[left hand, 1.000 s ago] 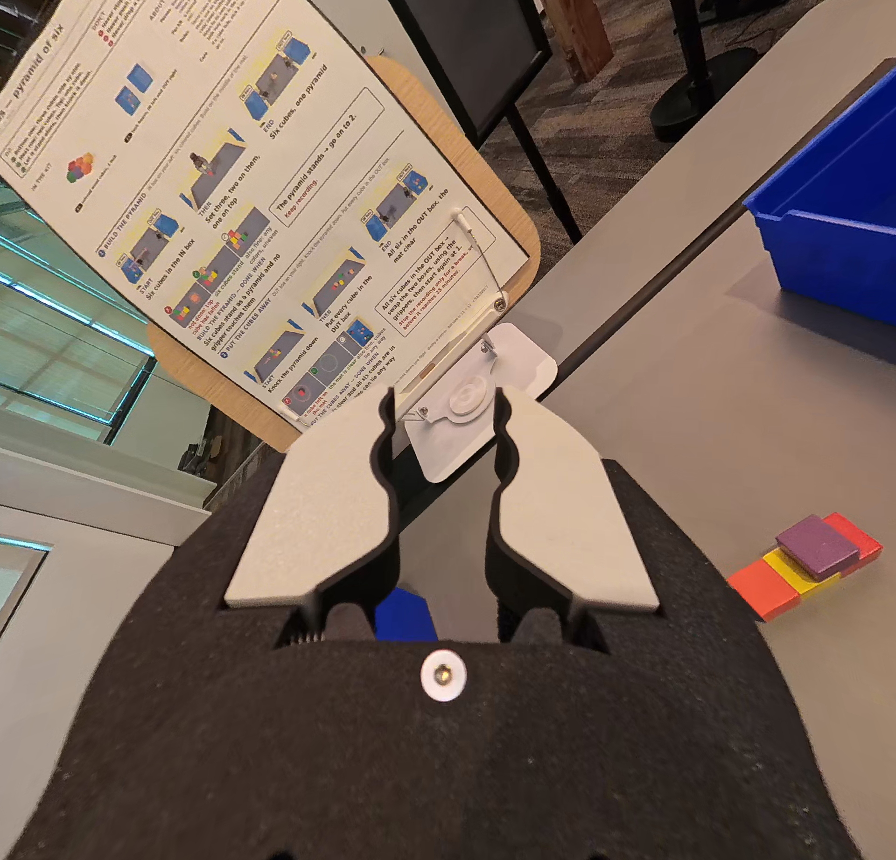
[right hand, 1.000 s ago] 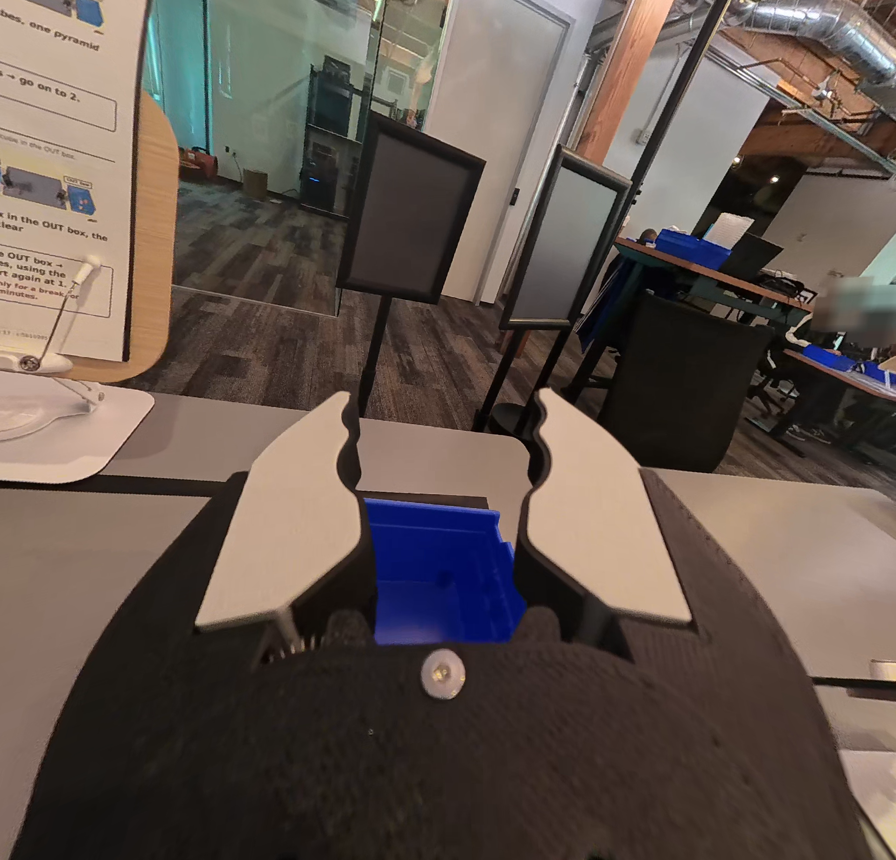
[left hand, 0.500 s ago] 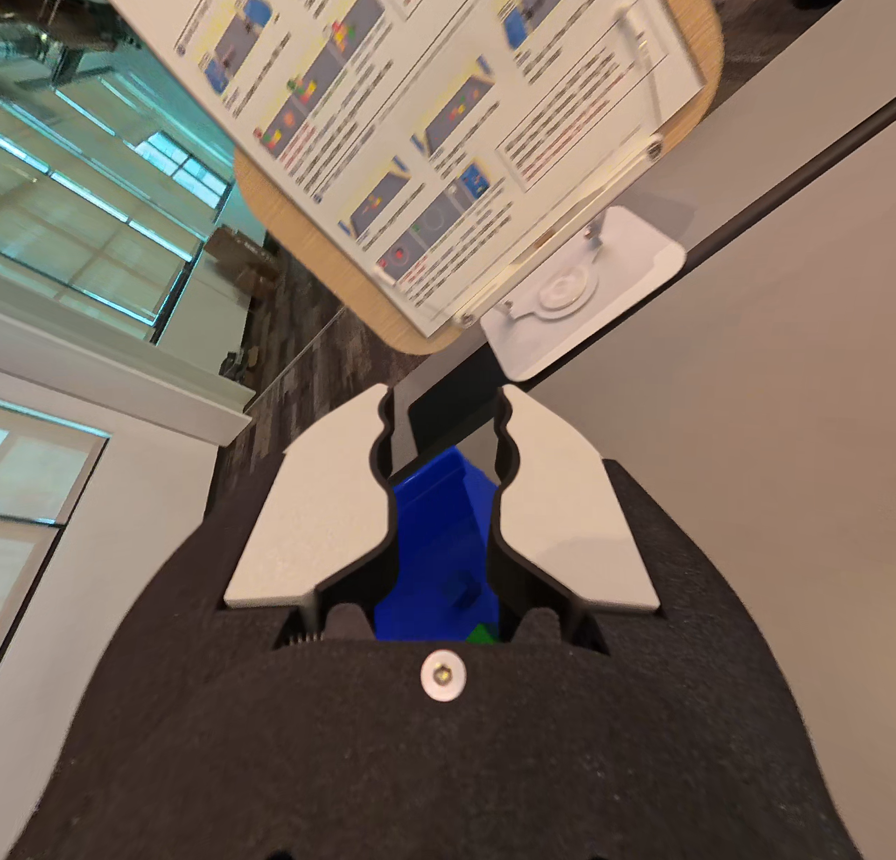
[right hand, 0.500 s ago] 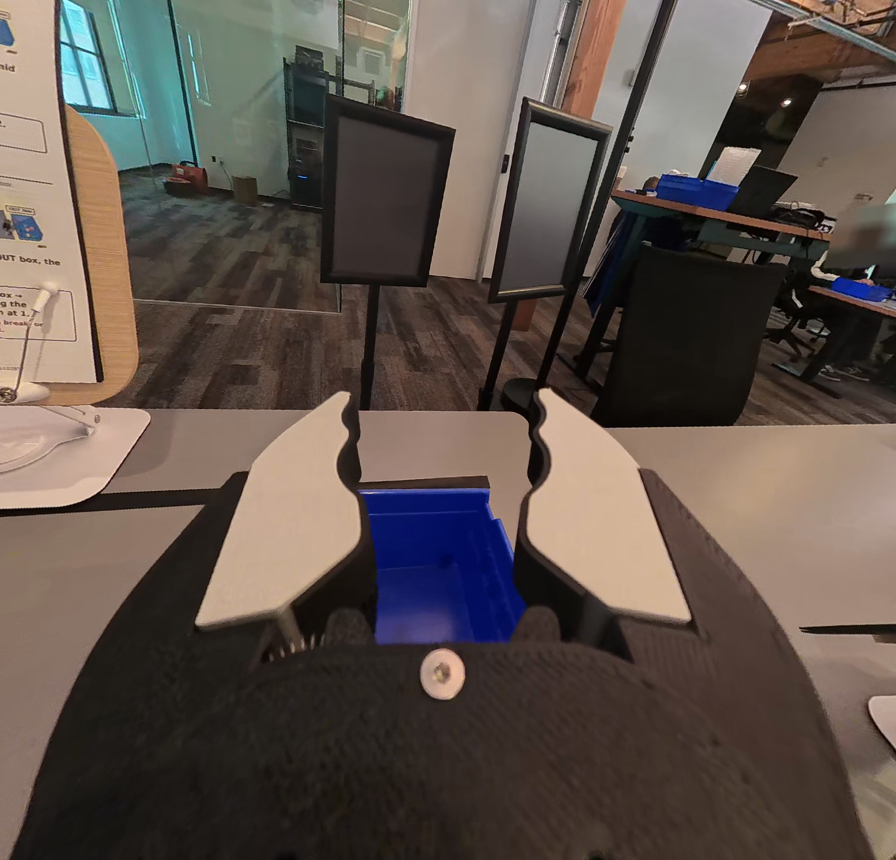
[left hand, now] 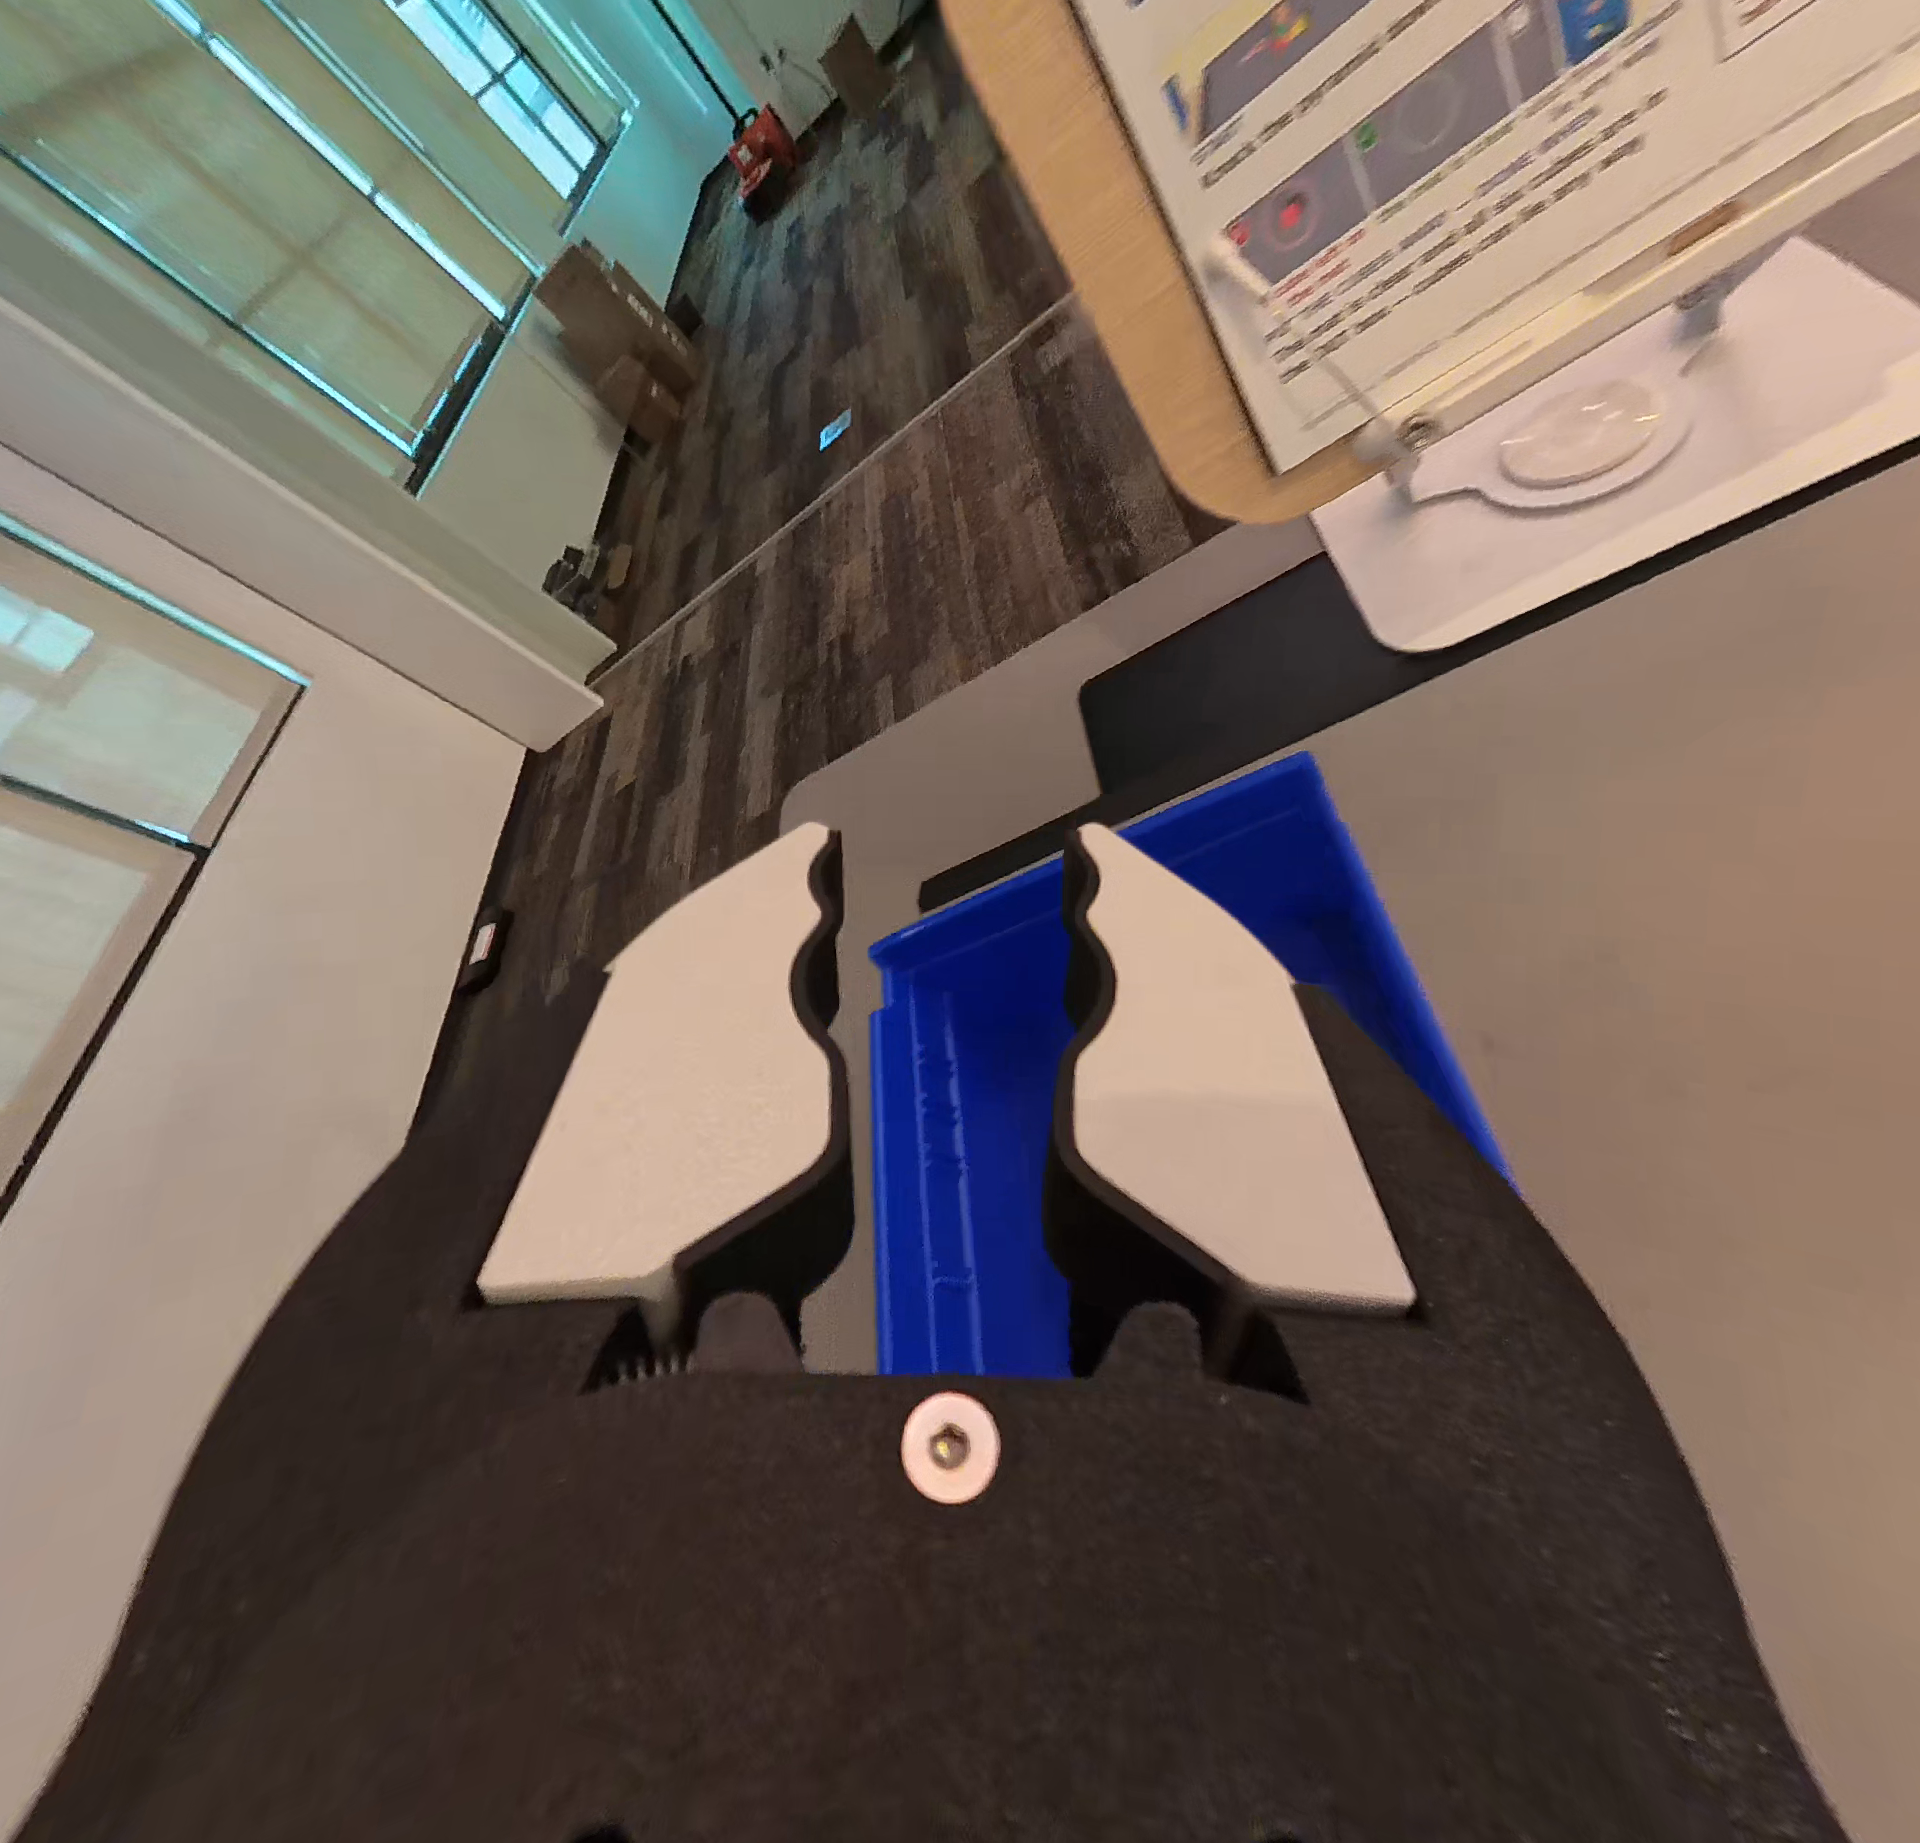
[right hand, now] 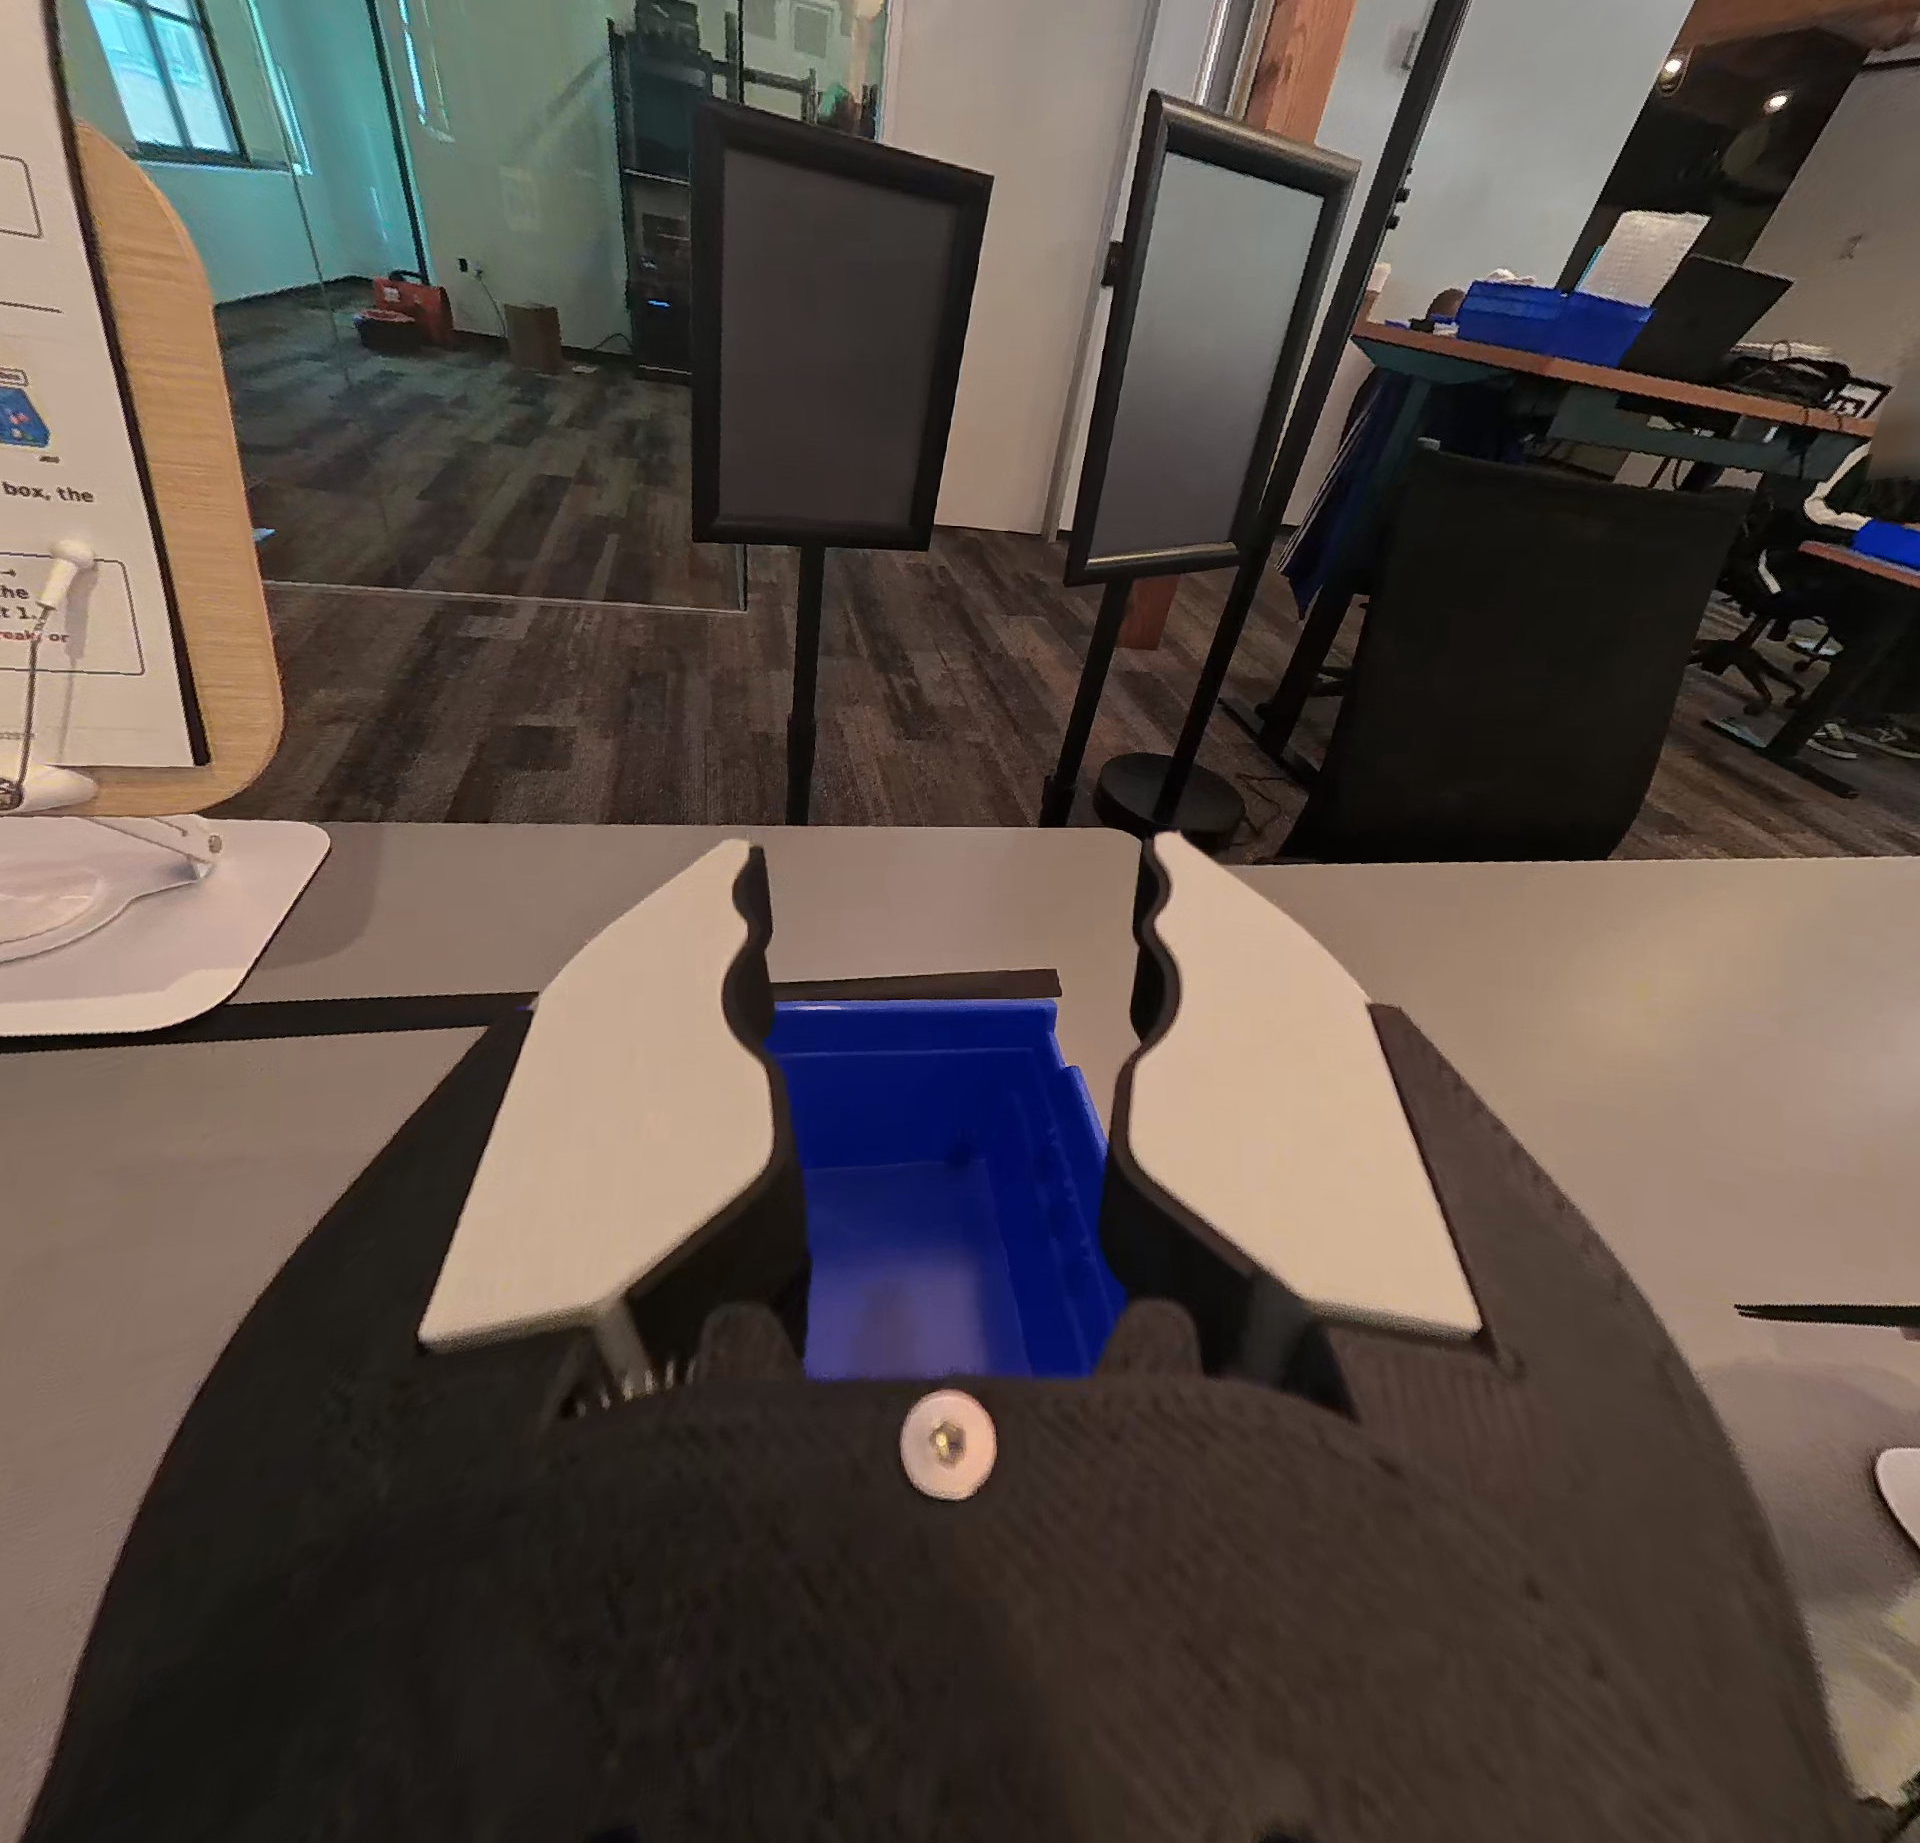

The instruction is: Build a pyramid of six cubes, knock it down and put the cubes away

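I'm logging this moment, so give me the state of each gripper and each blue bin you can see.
left gripper: open, holding nothing, above a bin.
right gripper: open, holding nothing, above a bin.
blue bin in the left wrist view: upright on the table, inside mostly hidden.
blue bin in the right wrist view: upright, visible floor bare.

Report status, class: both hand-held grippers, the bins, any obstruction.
Left hand-held gripper open, empty, over a blue bin. Right hand-held gripper open, empty, over a blue bin. No cubes visible. Nothing obstructing.
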Available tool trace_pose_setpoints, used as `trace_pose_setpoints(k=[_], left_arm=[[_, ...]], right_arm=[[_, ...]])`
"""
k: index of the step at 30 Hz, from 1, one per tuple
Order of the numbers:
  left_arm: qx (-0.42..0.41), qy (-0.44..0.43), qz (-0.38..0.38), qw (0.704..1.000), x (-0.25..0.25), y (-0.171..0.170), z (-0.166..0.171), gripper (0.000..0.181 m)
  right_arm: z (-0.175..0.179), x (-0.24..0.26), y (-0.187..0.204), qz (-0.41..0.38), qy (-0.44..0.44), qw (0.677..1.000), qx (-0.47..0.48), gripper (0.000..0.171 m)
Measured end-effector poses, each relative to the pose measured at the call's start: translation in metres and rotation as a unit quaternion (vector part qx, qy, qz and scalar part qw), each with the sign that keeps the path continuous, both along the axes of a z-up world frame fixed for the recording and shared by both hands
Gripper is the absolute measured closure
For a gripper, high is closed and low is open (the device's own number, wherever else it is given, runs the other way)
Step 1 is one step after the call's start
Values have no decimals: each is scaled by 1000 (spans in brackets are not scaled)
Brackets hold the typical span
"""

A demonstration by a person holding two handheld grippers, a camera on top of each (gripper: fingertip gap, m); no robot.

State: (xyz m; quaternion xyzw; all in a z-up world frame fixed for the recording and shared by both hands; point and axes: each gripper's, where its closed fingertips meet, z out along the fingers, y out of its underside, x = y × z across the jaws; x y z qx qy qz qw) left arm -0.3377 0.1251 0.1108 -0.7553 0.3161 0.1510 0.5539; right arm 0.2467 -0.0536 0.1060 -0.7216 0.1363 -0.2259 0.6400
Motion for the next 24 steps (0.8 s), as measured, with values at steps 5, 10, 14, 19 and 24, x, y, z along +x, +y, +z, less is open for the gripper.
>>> trace_pose_setpoints(k=[5, 10, 14, 19, 24], left_arm=[[-52, -23, 15, 998, -48, 11, -5, 139], [-150, -41, -2, 988, -79, 15, -31, 134], [-231, 15, -88, 969, -82, 7, -65, 140], [-335, 125, -146, 922, -82, -9, -133, 140], [-406, 120, -222, 878, -43, -25, -186, 141]], right_arm=[[-6, 9, -2, -1, 14, 1000, -9, 103], [-8, 15, -6, -5, 21, 1000, -10, 103], [-9, 18, -8, 1, 33, 999, -8, 103], [-10, 20, -6, 10, 36, 999, -8, 103], [-13, 23, -6, 10, 39, 999, -14, 103]])
